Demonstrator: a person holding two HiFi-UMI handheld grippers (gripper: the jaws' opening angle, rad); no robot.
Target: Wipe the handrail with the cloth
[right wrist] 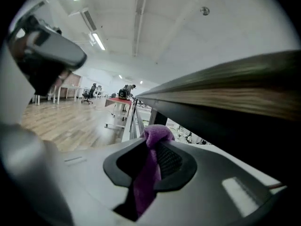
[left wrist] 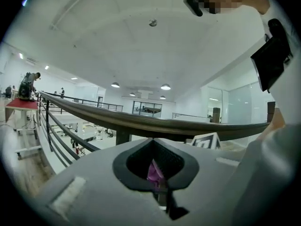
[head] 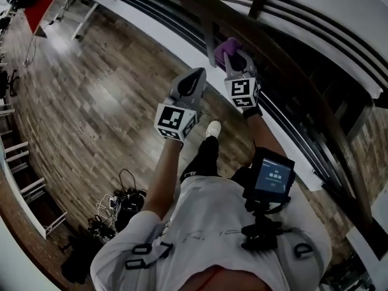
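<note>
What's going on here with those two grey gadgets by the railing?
A person holds a gripper in each hand beside a wooden handrail. The right gripper is clamped on a purple cloth, held up right at the rail; whether the cloth touches it can't be told. The left gripper hangs beside it, short of the rail, its jaws together.

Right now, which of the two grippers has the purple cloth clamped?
The right gripper: the purple cloth sits between its shut jaws, beside the handrail. The left gripper is apart from the cloth, jaws together.
</note>
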